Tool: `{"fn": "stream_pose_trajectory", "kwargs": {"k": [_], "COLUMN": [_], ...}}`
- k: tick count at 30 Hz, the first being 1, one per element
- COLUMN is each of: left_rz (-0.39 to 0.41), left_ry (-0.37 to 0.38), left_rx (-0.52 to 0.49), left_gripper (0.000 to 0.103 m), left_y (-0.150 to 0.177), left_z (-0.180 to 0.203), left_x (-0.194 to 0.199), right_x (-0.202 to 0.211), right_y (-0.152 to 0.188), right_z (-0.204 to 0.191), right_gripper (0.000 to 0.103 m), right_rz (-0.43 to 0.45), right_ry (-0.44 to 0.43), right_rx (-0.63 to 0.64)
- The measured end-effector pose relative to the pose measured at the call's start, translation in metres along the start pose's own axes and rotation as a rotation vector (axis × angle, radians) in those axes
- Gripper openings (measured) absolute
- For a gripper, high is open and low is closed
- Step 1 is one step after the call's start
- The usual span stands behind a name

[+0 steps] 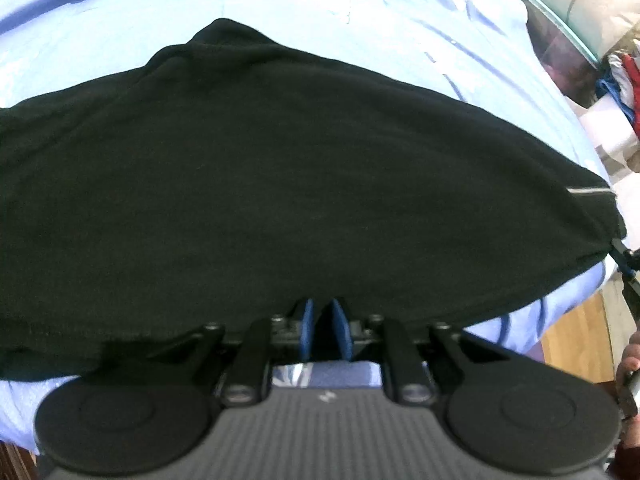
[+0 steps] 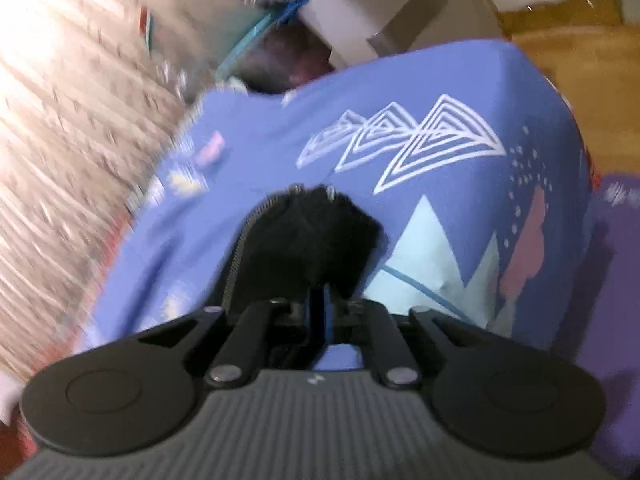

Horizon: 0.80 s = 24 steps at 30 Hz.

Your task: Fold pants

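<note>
1. My left tool [image 1: 323,322] is clamped on the near edge of the black pants [image 1: 280,184], blue pads nearly together.
2. The pants lie spread over the blue bedsheet [image 1: 280,8] on the bed.
3. My right tool [image 2: 320,300] pinches a bunched corner of the pants by the zipper [image 2: 244,236].
4. That view is blurred.
5. Wooden floor [image 1: 576,340] shows at the right.
</note>
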<state>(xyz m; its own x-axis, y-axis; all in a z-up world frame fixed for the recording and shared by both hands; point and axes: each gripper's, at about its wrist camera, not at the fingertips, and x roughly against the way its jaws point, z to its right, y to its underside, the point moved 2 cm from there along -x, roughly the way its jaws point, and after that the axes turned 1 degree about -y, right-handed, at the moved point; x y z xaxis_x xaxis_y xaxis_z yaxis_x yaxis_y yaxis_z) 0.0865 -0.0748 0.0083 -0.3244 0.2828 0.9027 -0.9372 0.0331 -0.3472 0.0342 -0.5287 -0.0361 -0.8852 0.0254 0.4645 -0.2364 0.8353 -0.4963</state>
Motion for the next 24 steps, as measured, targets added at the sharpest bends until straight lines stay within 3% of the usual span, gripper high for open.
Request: {"fn": "stream_pose_trajectory", "kwargs": {"k": [3, 4, 10, 14, 15, 16, 19, 24], "left_rz": [0.004, 0.004, 0.02, 0.015, 0.01, 0.004, 0.004, 0.032], "left_ry": [0.015, 0.025, 0.078, 0.075, 0.069, 0.065, 0.067, 0.092], "left_rx": [-0.002, -0.003, -0.022, -0.028, -0.022, -0.014, 0.013, 0.043], "left_gripper": [0.02, 0.02, 0.02, 0.02, 0.02, 0.02, 0.02, 0.02], "left_y": [-0.001, -0.001, -0.003, -0.002, -0.002, -0.002, -0.002, -0.001], "left_z": [0.006, 0.007, 0.016, 0.017, 0.016, 0.014, 0.009, -0.002], "left_x": [0.001, 0.001, 0.011, 0.011, 0.009, 0.008, 0.007, 0.016], "right_x": [0.018, 0.02, -0.003, -0.022, -0.026, -0.03, -0.026, -0.001], "right_y": [-0.004, -0.005, -0.016, -0.019, -0.018, -0.019, -0.021, -0.014], "right_z": [0.012, 0.015, 0.017, 0.015, 0.014, 0.013, 0.004, -0.051], "right_gripper": [0.056, 0.056, 0.056, 0.055, 0.046, 0.027, 0.018, 0.017], "right_rz": [0.062, 0.071, 0.026, 0.002, -0.006, -0.016, -0.02, 0.0], "right_ry": [-0.019, -0.018, -0.045, -0.065, -0.07, -0.073, -0.094, -0.149], "right_rx": [-0.048, -0.049, -0.094, -0.126, -0.128, -0.129, -0.121, 0.111]}}
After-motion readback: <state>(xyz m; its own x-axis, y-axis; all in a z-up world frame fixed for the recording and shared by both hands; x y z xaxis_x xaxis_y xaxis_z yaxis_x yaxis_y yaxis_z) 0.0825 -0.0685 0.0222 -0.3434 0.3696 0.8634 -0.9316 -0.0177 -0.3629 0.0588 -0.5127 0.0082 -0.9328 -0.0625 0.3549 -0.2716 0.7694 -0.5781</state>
